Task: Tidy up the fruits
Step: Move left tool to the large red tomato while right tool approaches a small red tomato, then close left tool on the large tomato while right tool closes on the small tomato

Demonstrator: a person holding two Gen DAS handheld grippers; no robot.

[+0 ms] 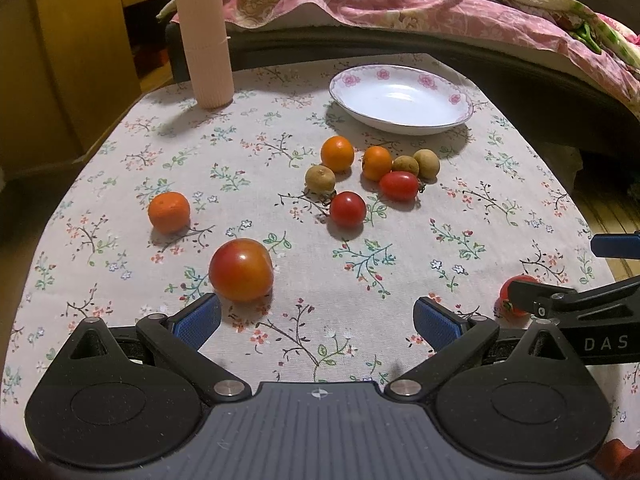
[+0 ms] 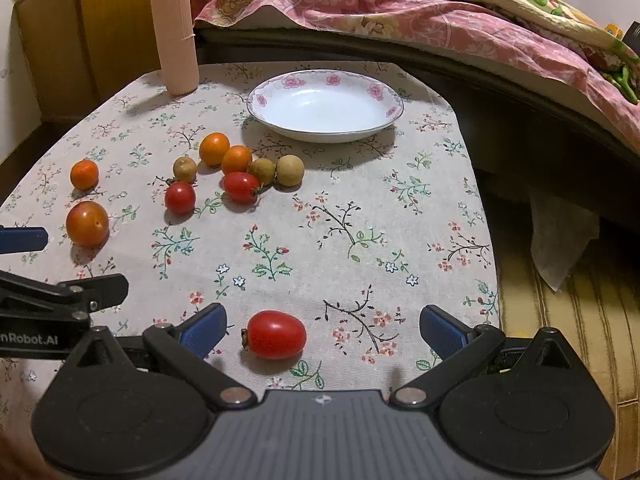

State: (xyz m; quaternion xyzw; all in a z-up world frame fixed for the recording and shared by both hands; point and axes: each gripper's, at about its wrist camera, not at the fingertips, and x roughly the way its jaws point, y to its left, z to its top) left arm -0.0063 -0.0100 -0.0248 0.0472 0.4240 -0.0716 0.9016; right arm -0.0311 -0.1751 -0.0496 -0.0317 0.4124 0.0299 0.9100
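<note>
Nearest of all, the right gripper point(image 2: 322, 330) hangs low over the floral tablecloth point(image 2: 360, 216) with its blue-padded fingers point(image 2: 442, 330) spread wide and holding nothing; an oval red cherry tomato point(image 2: 275, 334) lies on the cloth between them, closer to the left pad, so the spread looks chosen to straddle it before a close. The left gripper point(image 1: 318, 322) sits beside it to the left, also wide and empty, with a large round red-orange tomato point(image 1: 241, 269) just beyond its left fingertip point(image 1: 198, 322) and outside the gap, which suggests that hand is waiting or lining up rather than grasping. A little farther and to the left rests a small dimpled orange citrus point(image 1: 169, 212), apart from the rest. Farther on, toward the middle of the table, the remaining fruit lies in a loose cluster: two small red tomatoes point(image 1: 347, 209), two smooth orange fruits point(image 1: 337, 153) and three tan brown round fruits point(image 1: 320, 179), several of them touching. Just beyond the cluster stands the white shallow plate with pink flowers on its rim point(image 1: 400, 78), holding nothing, most likely the place the fruit is meant to be gathered, so the sorting appears barely begun. At the far left edge a tall ribbed pale pink cylinder point(image 1: 205, 42) stands upright, clear of the work, and a pink patterned quilt point(image 1: 400, 4) lies on the bed behind the table.
</note>
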